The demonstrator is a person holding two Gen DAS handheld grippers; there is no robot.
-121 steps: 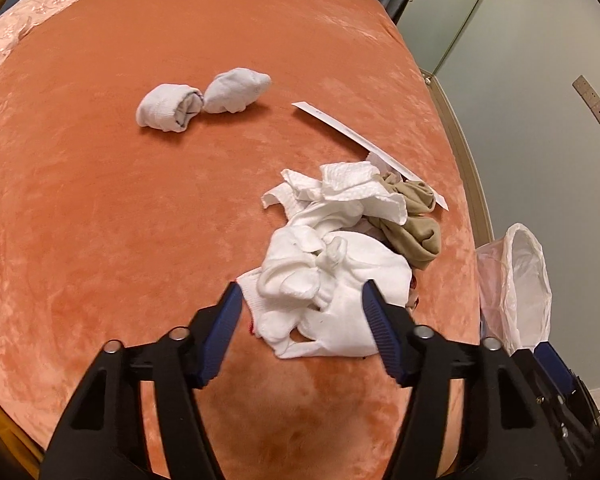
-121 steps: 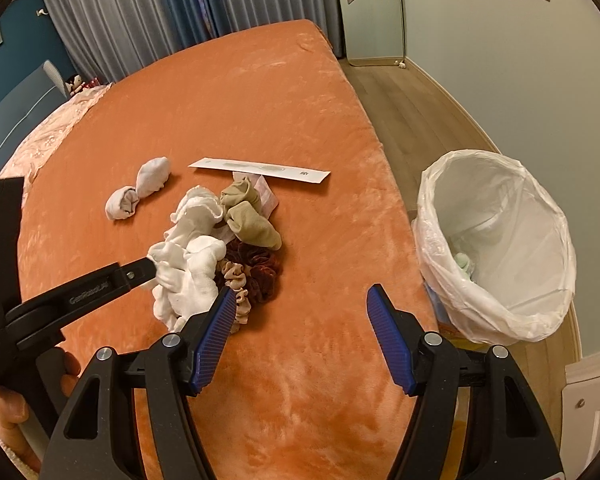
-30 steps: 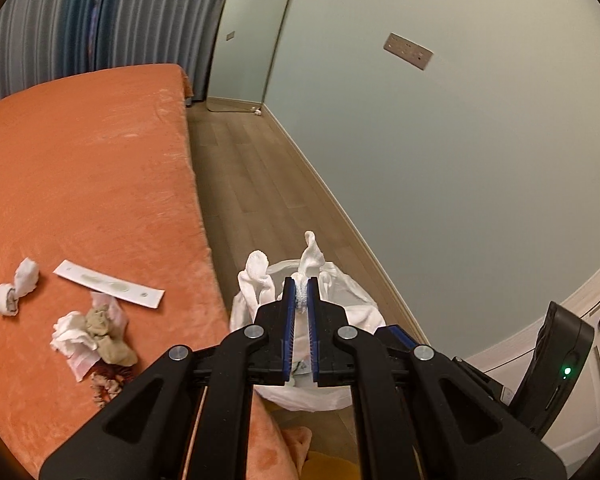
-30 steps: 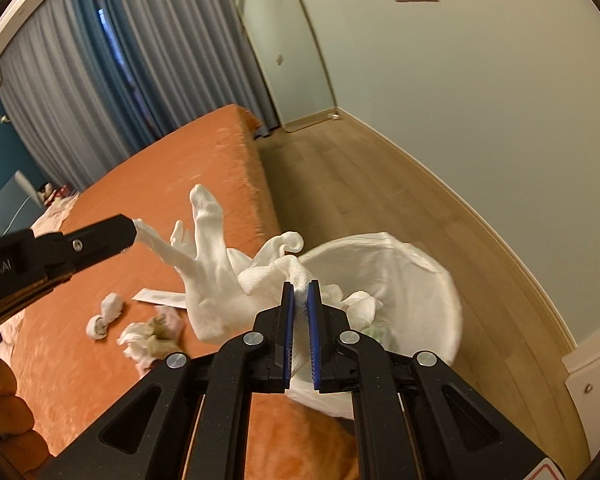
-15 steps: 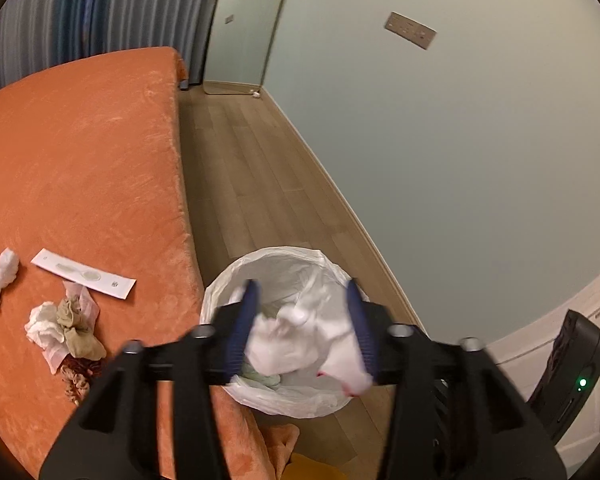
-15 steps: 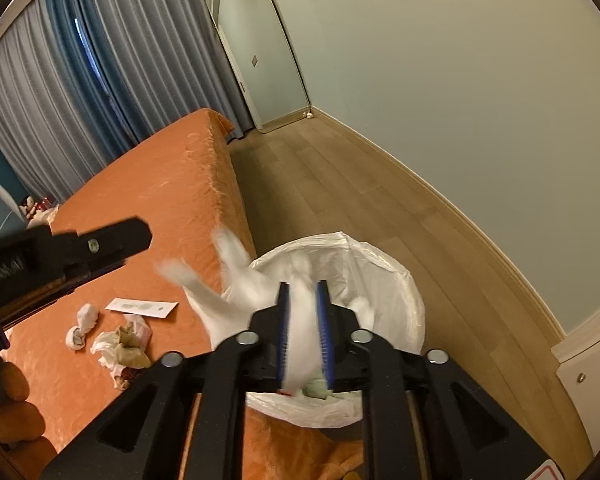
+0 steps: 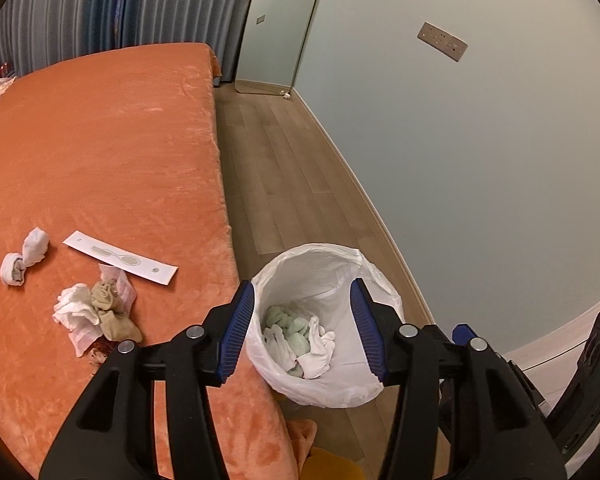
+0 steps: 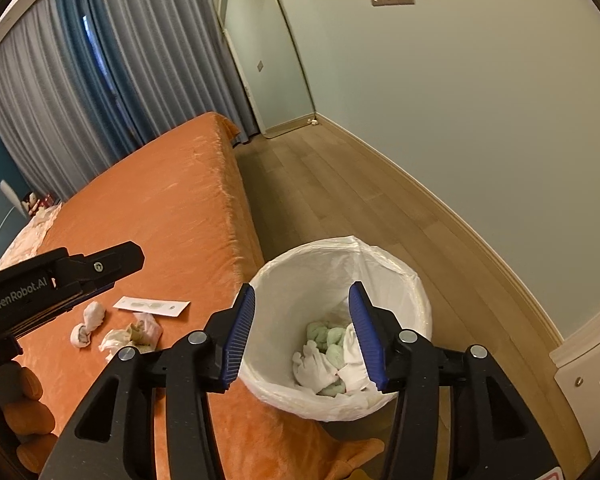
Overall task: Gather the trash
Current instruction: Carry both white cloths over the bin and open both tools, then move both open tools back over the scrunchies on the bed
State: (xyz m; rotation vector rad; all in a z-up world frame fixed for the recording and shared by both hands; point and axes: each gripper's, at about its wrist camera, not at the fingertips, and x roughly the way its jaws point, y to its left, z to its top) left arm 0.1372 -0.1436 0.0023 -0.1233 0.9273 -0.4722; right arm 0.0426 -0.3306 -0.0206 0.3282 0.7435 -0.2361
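Now, by label:
Left gripper (image 7: 302,330): jaws spread wide, nothing between them, hovering over the mouth of the bin (image 7: 384,276).
Right gripper (image 8: 302,332): also spread and empty, above the same bin (image 8: 414,280).
Bin: white liner, standing on the wood floor just right of the bed (image 7: 100,140), touching or nearly touching its near edge.
Trash inside: white crumpled tissues (image 7: 318,346) lying on pale green wads (image 7: 290,326) at the bottom.
Trash left on the bed: a small pile of white and tan scraps (image 7: 96,314) near the bed's right edge; a long paper strip (image 7: 120,258) just beyond it; a twisted white wad (image 7: 24,256) further left.
Progress: judged partly done, three lots remain.
Risk, pile: it is loose and mixed, so one pinch may lift only part and shed scraps between bed and bin.
Risk, strip: flat on plush fabric, the fingers may slide over it or snag the cover.
Risk, bin: light liner, a knock on the way back could tip it.
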